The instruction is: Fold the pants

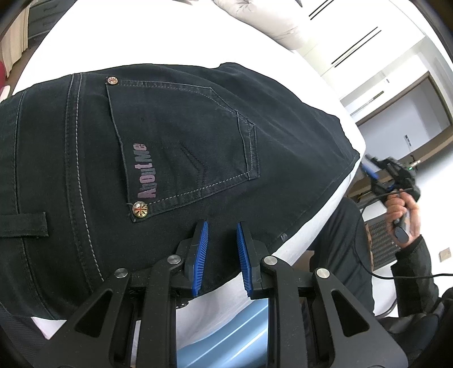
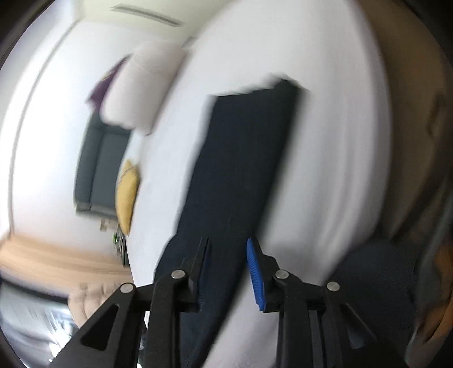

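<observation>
Dark navy jeans [image 1: 175, 147] lie flat on a white bed [image 1: 170, 36], back pocket with "AboutMe" lettering facing up. My left gripper [image 1: 222, 229] is open just above the jeans' near edge, by the waistband, holding nothing. My right gripper [image 2: 228, 246] is open and empty; in its blurred view the jeans [image 2: 240, 158] stretch away as a long dark strip, with the gripper over the near end. The right gripper also shows in the left wrist view [image 1: 376, 169], held in a hand off the bed's right edge.
A white pillow [image 1: 266, 19] lies at the far end of the bed. A dark sofa [image 2: 99, 167] with a yellow cushion [image 2: 127, 195] stands beyond the bed. The person's dark-clothed leg [image 1: 345, 243] is beside the bed's right edge.
</observation>
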Available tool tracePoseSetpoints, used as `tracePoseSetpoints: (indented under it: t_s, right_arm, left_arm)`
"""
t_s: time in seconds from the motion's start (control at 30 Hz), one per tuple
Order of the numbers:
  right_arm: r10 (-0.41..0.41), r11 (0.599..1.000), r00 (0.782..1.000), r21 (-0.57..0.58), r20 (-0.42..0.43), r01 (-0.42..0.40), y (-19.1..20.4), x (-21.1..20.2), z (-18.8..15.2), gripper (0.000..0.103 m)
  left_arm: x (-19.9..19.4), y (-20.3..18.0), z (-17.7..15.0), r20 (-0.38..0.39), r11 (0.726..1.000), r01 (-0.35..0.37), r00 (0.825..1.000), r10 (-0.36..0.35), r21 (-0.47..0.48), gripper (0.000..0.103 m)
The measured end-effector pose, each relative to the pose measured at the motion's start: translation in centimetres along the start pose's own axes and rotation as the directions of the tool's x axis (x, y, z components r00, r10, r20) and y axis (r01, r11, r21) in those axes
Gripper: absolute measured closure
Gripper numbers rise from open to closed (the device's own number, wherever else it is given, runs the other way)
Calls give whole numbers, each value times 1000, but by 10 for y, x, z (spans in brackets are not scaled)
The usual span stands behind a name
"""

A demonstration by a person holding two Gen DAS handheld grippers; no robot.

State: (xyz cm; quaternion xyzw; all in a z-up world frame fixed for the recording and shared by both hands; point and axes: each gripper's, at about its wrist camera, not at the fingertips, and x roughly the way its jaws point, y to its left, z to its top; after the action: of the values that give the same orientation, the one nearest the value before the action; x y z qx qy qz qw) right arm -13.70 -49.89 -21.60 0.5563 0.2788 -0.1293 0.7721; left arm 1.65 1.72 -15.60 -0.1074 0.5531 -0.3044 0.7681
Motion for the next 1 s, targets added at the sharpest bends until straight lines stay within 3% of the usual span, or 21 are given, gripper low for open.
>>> tracePoseSetpoints:
  t_s: [0.03, 0.13, 0.27, 0.4, 0.47, 0.5, 0.6, 0.7, 0.8, 0.93, 1.0]
  right_arm:
    - [27, 998, 999, -50, -30, -29, 15, 2, -2, 85]
    - [99, 976, 978, -174, -182, -131, 62, 33, -23, 90]
    - [163, 953, 908, -176, -385, -246, 101, 104, -66, 90]
    - [113, 960, 849, -164, -516, -228, 110, 165, -96, 90]
    - [91, 970, 839, -141, -536, -196, 100, 185, -98, 90]
    - [78, 975, 838, -132, -540, -176, 92, 189, -96, 103]
    - [136, 985, 850, -24, -510, -172, 63, 190, -76, 103]
    - [139, 987, 892, -8, -430, -158, 51, 180, -41, 103]
    - [132, 991, 929, 18, -346, -134, 33, 173, 3, 103]
    - [98, 994, 979, 63, -176, -88, 0, 154, 72, 103]
    - [70, 992, 995, 106, -73, -62, -17, 141, 100, 103]
  left_arm:
    - [0, 1, 0, 2, 1000, 4, 1000, -4, -6, 82]
    - [-2, 2, -2, 7, 1000, 5, 1000, -5, -6, 82]
    - [-10, 1, -6, 18, 1000, -28, 999, 28, 3, 82]
    - [-26, -2, 1, 26, 998, -52, 998, 52, -27, 82]
    - [-37, -10, 17, 71, 999, -6, 997, 8, -33, 82]
    - [-39, -15, 28, 97, 999, 28, 995, -24, -33, 82]
    - [-24, -33, 66, 111, 999, 40, 993, -41, 15, 82]
    - [22, -37, 94, 47, 998, -27, 999, 25, 53, 82]
    - [52, -22, 99, -19, 998, -68, 998, 68, 20, 82]
    - [44, 3, 85, 12, 998, -16, 1000, 17, -53, 82]
    - [34, 23, 74, 36, 995, 12, 999, -8, -101, 82]
